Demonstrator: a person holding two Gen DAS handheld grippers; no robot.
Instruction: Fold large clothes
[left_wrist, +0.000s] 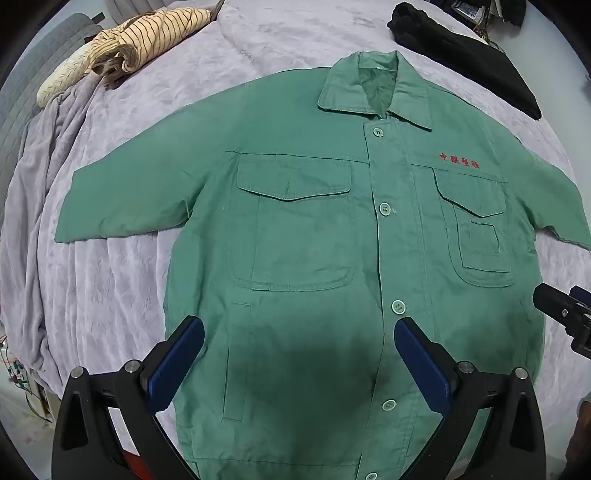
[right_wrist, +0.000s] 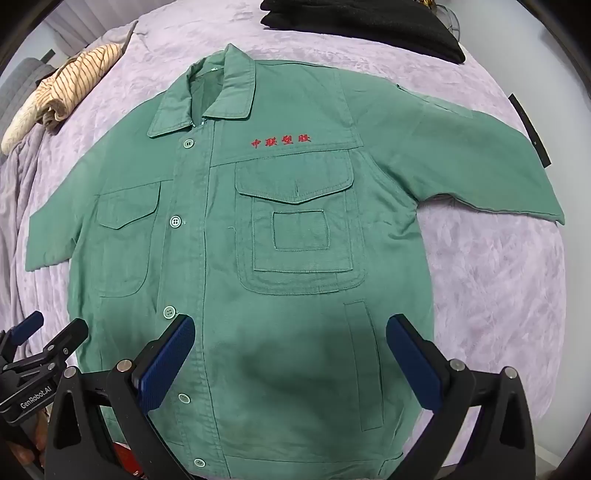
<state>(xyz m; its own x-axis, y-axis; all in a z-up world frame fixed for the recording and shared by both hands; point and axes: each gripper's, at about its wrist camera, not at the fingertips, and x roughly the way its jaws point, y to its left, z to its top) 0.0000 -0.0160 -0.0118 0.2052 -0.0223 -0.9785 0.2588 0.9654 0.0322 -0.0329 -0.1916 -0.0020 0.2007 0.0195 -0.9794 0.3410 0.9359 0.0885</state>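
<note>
Green cotton work jacket (left_wrist: 306, 236), buttoned, red embroidered characters on chest, lying flat face-up at centre of lavender plush bedspread (left_wrist: 122, 280), sleeves out toward 9 and 3 o'clock. Left gripper (left_wrist: 299, 365) and right gripper (right_wrist: 291, 360) hover above hem, jaws spread wide, grasping nothing. Striped beige garment (left_wrist: 147, 40) at 10 o'clock; black folded cloth (left_wrist: 465, 59) at 1 o'clock

Both wrist views above jacket (left_wrist: 314, 240), overlapping.
</note>
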